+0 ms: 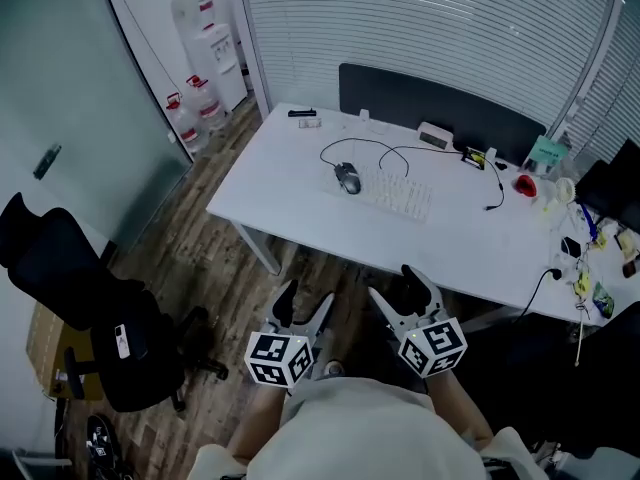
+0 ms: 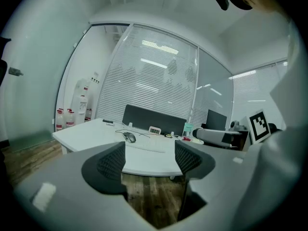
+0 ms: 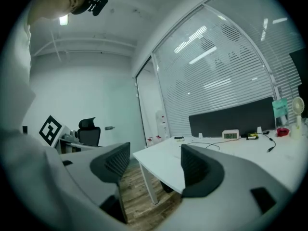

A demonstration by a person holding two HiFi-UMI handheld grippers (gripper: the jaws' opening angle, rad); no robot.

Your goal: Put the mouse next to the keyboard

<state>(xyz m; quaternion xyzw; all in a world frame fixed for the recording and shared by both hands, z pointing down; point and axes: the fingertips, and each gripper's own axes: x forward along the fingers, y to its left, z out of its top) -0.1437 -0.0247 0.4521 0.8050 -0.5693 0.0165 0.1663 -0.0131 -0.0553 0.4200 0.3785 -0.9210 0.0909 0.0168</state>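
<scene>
Left gripper [image 1: 305,303] and right gripper [image 1: 400,286] hovered — jaws apart, empty. A dark grey mouse [image 1: 347,177] lay just beside the flat white keyboard [image 1: 397,194].

Near table strip: I see bare table [image 1: 290,196] in front of the keyboard [image 1: 398,194] and mouse [image 1: 347,178].
Far of mouse: cables [image 1: 352,140] loop across.
Right end: small clutter [image 1: 525,184] crowds it.
Left floor: office chair [image 1: 95,303], well apart from the table.

Dark corded mouse [image 1: 347,177], just beside white keyboard [image 1: 395,194] at its left end, both lying flat, well ahead of left gripper [image 1: 305,308] and right gripper [image 1: 400,288]
</scene>
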